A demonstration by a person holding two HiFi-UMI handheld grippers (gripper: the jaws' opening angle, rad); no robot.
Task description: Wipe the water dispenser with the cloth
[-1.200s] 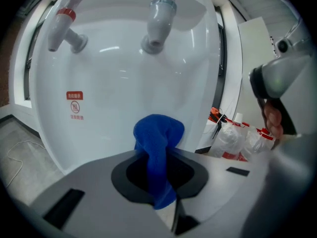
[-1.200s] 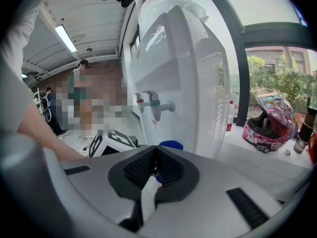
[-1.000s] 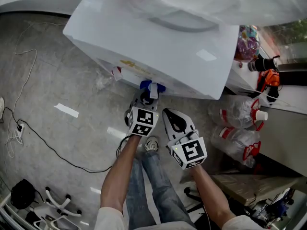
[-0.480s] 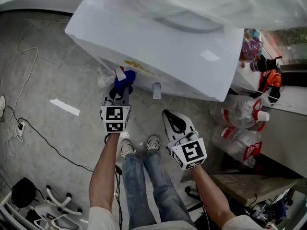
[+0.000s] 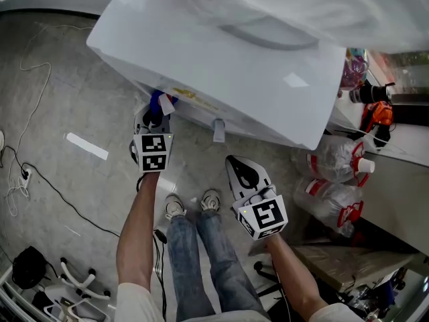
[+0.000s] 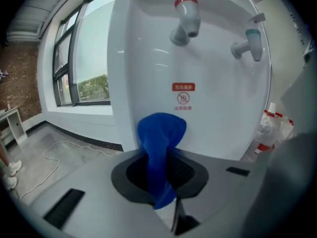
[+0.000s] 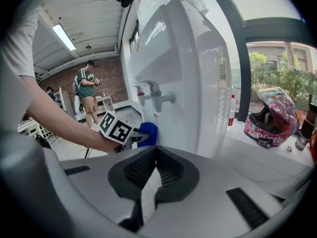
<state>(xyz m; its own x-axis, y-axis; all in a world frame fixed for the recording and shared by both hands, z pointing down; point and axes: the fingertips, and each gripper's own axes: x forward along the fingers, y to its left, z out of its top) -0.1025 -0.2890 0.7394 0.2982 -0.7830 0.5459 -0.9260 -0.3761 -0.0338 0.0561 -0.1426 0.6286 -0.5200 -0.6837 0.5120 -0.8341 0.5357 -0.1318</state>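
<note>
Grey floor (image 5: 67, 99) carries the dispenser (image 5: 221, 59), a tape strip (image 5: 87, 146) left of it, bagged bottles (image 5: 332, 173) right of it.

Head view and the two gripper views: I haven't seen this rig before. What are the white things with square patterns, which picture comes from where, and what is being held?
There is no robot here. A person holds a two-jaw gripper in each hand, and the patterned cubes are parts of those grippers. The head view comes from a camera on the person's head, looking down at their arms, legs and the floor. The other two pictures come from cameras riding on each gripper, looking along its jaws. The left gripper is shut on a blue cloth, held at the front of the white water dispenser, below its taps. The right gripper hangs back, jaws together with nothing between them. Clear plastic bottles lie to the right.
</note>
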